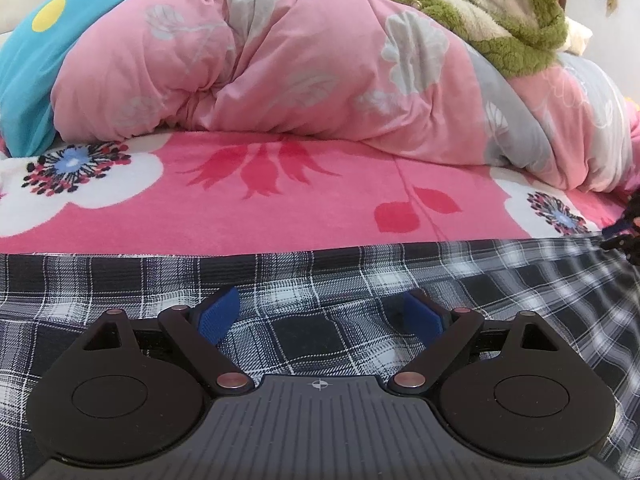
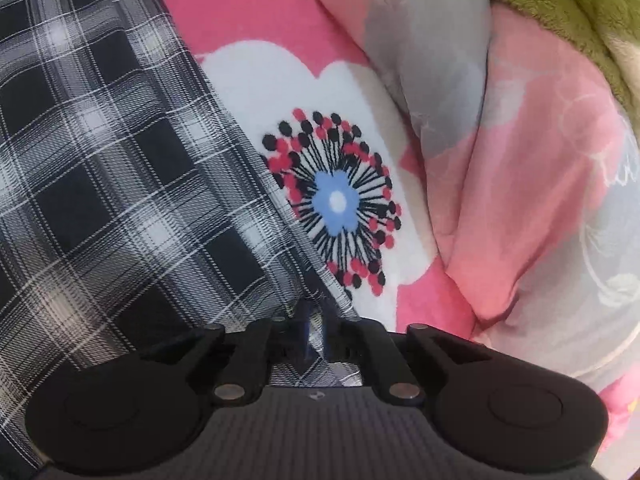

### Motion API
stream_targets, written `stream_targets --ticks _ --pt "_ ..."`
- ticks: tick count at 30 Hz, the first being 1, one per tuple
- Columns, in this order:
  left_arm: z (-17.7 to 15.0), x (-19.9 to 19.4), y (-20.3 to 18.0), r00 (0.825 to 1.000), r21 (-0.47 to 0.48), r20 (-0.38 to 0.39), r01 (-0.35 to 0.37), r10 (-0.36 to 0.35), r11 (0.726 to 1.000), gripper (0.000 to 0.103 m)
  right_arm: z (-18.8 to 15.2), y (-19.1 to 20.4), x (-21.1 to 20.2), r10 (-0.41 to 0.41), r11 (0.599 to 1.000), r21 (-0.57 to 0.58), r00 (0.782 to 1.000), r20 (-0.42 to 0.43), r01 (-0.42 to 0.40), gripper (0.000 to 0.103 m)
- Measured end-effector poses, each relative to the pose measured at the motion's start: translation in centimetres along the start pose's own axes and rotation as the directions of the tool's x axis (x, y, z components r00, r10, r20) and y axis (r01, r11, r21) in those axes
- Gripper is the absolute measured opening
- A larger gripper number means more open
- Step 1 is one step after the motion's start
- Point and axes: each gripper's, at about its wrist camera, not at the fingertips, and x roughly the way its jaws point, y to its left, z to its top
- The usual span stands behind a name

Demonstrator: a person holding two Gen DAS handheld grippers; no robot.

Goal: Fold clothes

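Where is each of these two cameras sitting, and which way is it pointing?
Left wrist: sits on the left gripper, looking slightly downward across the plaid garment toward the pink quilt; its blue pads stand wide apart.
Right wrist: sits on the right gripper, looking steeply down at the plaid garment's edge, which its jaws pinch.
Shared: the garment, the flowered bedsheet, the quilt and the green fleece.
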Motion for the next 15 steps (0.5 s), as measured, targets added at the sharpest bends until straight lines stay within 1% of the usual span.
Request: stream_targets --ticks 3,4,5,10,12,15 --pt "0.0 0.1 0.0 1.0 0.0 -0.001 0.001 -0.001 1.0 0.091 0.3 -0.4 -0.2 0.026 0.999 -0.032 1.0 -0.017 -0.027 0.026" --pt "0.0 0.1 -0.1 1.0 0.003 -0.002 0.0 0.0 1.0 0.091 0.4 -0.6 -0.3 0.041 0.998 -0.041 0.999 -0.022 -0.042 0.027" --pt "0.0 0.1 -0.1 1.0 0.006 -0.003 -0.001 0.001 1.0 0.091 0.4 -0.7 -0.4 0.057 0.997 -0.048 0.998 -0.028 -0.058 0.027" --pt "0.0 0.1 -0.1 1.0 0.007 -0.003 0.0 0.0 1.0 0.091 0.7 -0.6 0.6 0.086 0.993 -0.083 0.995 -0.045 -0.09 0.027" --pt "0.0 0.1 -0.1 1.0 0.007 -0.003 0.0 0.0 1.0 0.091 0.9 -1.2 1.1 0.108 0.992 -0.058 0.993 -0.041 -0.111 0.027" --pt "0.0 0.1 -0.1 1.0 0.006 -0.003 0.001 -0.001 1.0 0.092 1.2 -2.3 1.9 0.174 0.985 -0.009 0.984 -0.05 -0.175 0.027"
